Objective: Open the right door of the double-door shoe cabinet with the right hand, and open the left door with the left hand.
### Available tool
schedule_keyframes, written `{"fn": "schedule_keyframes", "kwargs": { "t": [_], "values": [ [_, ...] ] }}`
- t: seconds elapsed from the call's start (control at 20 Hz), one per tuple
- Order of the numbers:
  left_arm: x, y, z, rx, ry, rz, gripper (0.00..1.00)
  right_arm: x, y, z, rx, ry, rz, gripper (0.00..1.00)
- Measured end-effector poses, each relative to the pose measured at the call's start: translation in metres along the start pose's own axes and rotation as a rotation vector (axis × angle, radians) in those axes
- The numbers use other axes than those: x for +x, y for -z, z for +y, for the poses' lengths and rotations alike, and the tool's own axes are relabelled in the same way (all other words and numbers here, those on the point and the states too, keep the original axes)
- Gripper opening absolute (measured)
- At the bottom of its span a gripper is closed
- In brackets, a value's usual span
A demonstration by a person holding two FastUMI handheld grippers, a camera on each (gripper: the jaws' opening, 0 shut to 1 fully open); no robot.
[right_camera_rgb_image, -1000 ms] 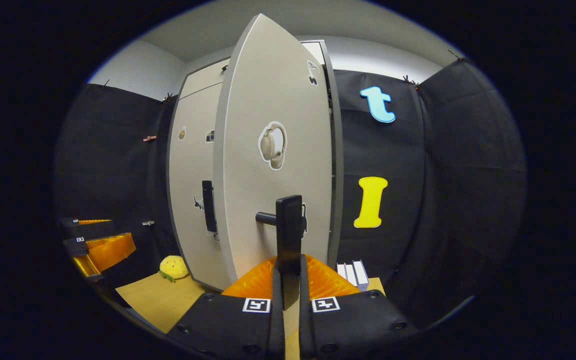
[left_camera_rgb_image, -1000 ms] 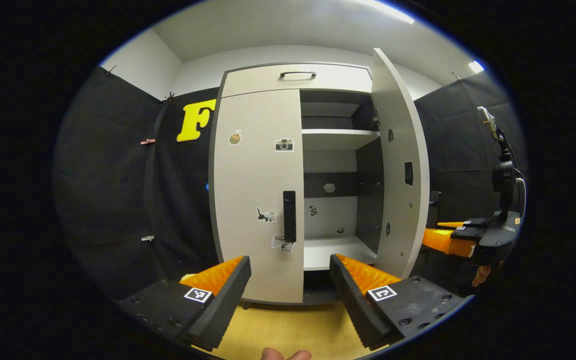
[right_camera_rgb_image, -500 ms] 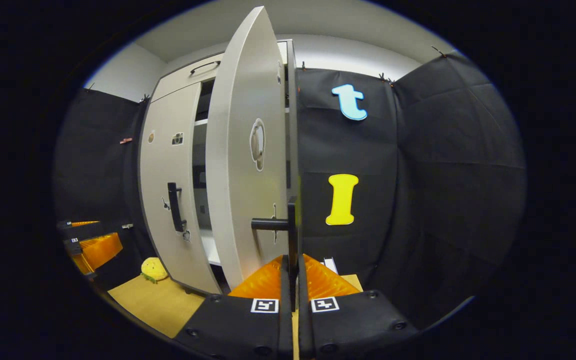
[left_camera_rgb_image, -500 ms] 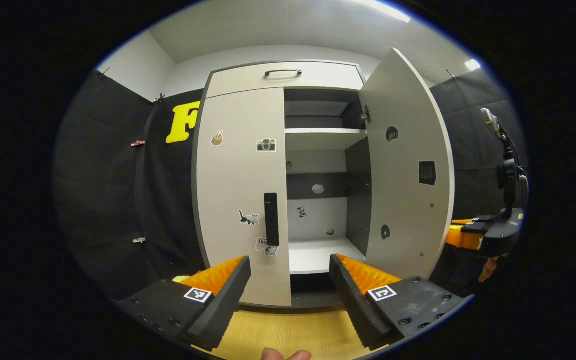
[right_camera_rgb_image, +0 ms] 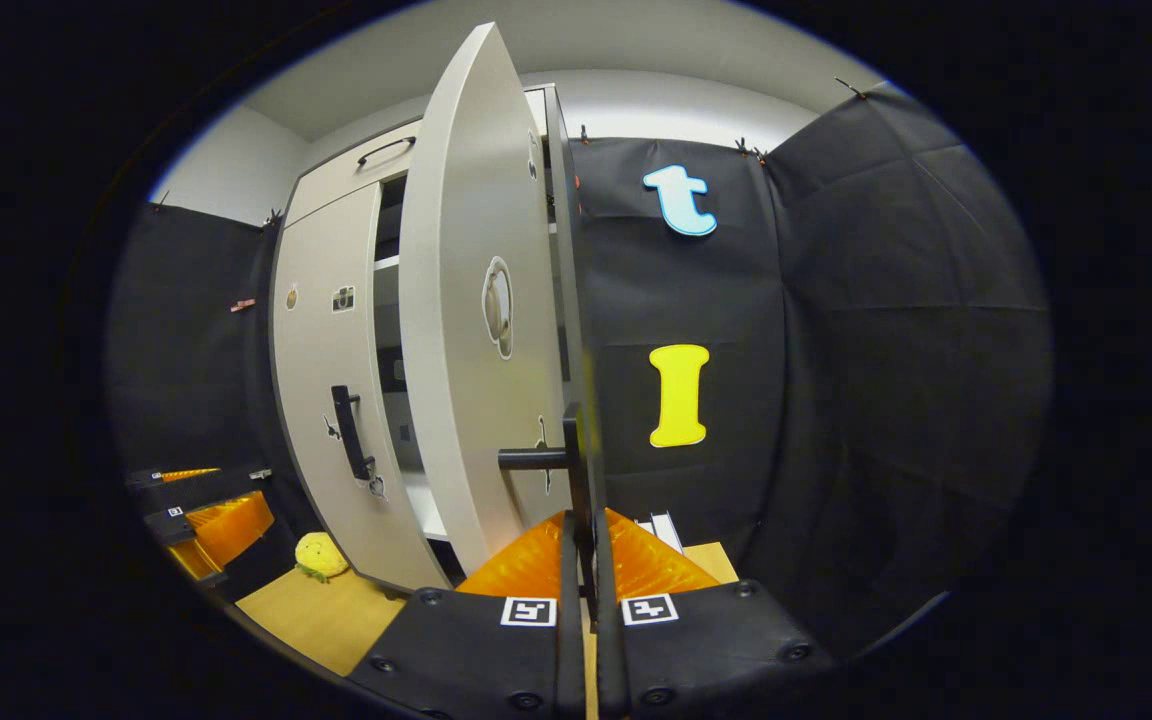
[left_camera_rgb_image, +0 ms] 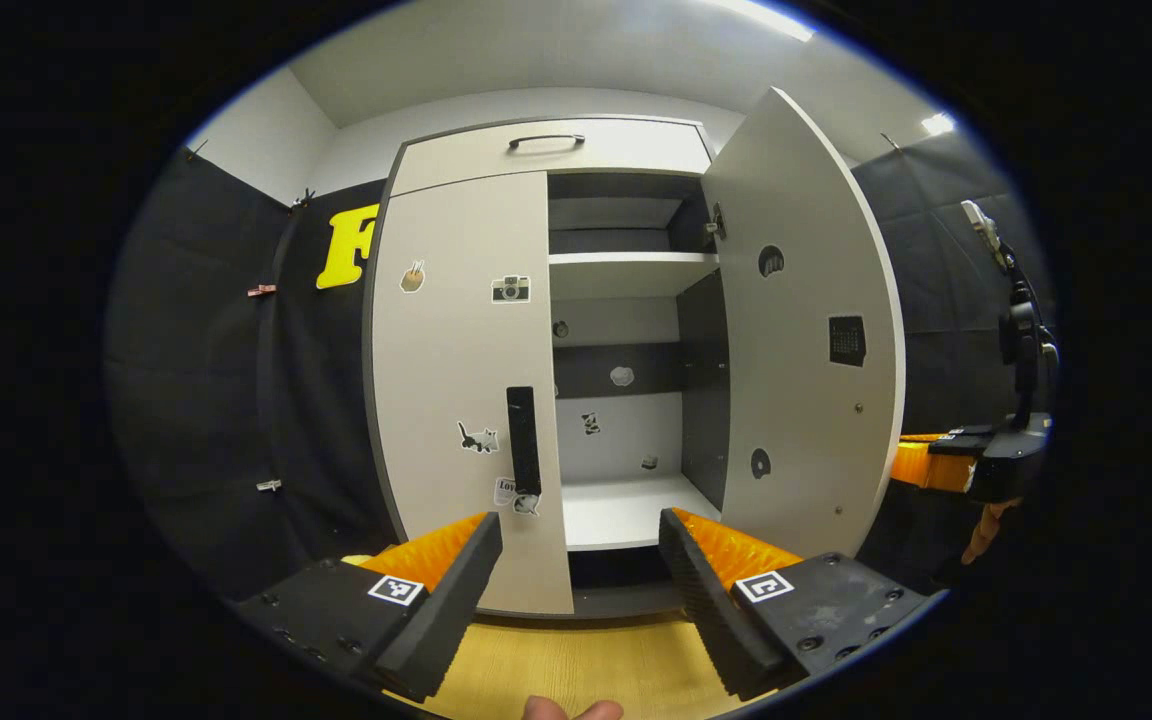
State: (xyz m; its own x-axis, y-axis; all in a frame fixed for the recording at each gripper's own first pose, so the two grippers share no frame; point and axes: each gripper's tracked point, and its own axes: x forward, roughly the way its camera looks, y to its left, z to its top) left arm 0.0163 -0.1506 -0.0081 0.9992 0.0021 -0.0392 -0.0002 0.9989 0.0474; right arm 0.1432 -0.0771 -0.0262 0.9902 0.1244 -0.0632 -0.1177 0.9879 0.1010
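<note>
Recording booth, black cloth walls point(right_camera_rgb_image: 836, 350) clipped up, white shoe cabinet point(left_camera_rgb_image: 456, 330) on a wooden floor point(left_camera_rgb_image: 576, 670)

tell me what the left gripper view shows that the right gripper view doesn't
Left gripper view alone: the right door's inner face and the shelves seen head-on, with the left gripper open short of the left handle.

Right gripper view alone: the right door's outer face, the right gripper shut on the right handle, a yellow toy.

Both: the closed left door.
</note>
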Motion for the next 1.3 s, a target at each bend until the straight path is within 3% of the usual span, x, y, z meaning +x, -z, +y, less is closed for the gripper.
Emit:
{"fn": "schedule_keyframes", "kwargs": {
  "t": [0.3, 0.35, 0.45, 0.5, 0.55, 0.7, 0.95, 1.3],
  "values": [
    [0.012, -0.002, 0.009, 0.01, 0.002, -0.002, 0.96, -0.014, -0.001, -0.005, 0.033, 0.03, 0.009, 0.11],
    [0.015, -0.001, 0.011, 0.009, 0.003, -0.002, 0.99, -0.019, -0.003, -0.007, 0.029, 0.039, 0.004, 0.13],
    [0.024, -0.004, 0.015, 0.011, 0.004, -0.008, 0.96, -0.024, -0.007, -0.011, 0.021, 0.055, -0.014, 0.24],
    [0.029, -0.005, 0.017, 0.012, 0.005, -0.011, 0.96, -0.028, -0.008, -0.013, 0.018, 0.058, -0.019, 0.36],
    [0.035, -0.005, 0.018, 0.009, 0.006, -0.015, 0.96, -0.032, -0.007, -0.016, 0.006, 0.065, -0.016, 0.38],
    [0.056, -0.008, 0.019, -0.002, 0.02, -0.022, 0.99, -0.043, -0.002, -0.023, -0.007, 0.094, -0.012, 1.0],
    [0.107, -0.005, 0.03, 0.018, 0.015, -0.04, 0.96, -0.053, 0.0, -0.02, 0.01, 0.093, -0.032, 0.98],
    [0.177, 0.006, 0.066, 0.04, -0.054, -0.037, 0.92, -0.06, 0.006, -0.042, -0.003, 0.184, -0.029, 0.98]
  ]
}}
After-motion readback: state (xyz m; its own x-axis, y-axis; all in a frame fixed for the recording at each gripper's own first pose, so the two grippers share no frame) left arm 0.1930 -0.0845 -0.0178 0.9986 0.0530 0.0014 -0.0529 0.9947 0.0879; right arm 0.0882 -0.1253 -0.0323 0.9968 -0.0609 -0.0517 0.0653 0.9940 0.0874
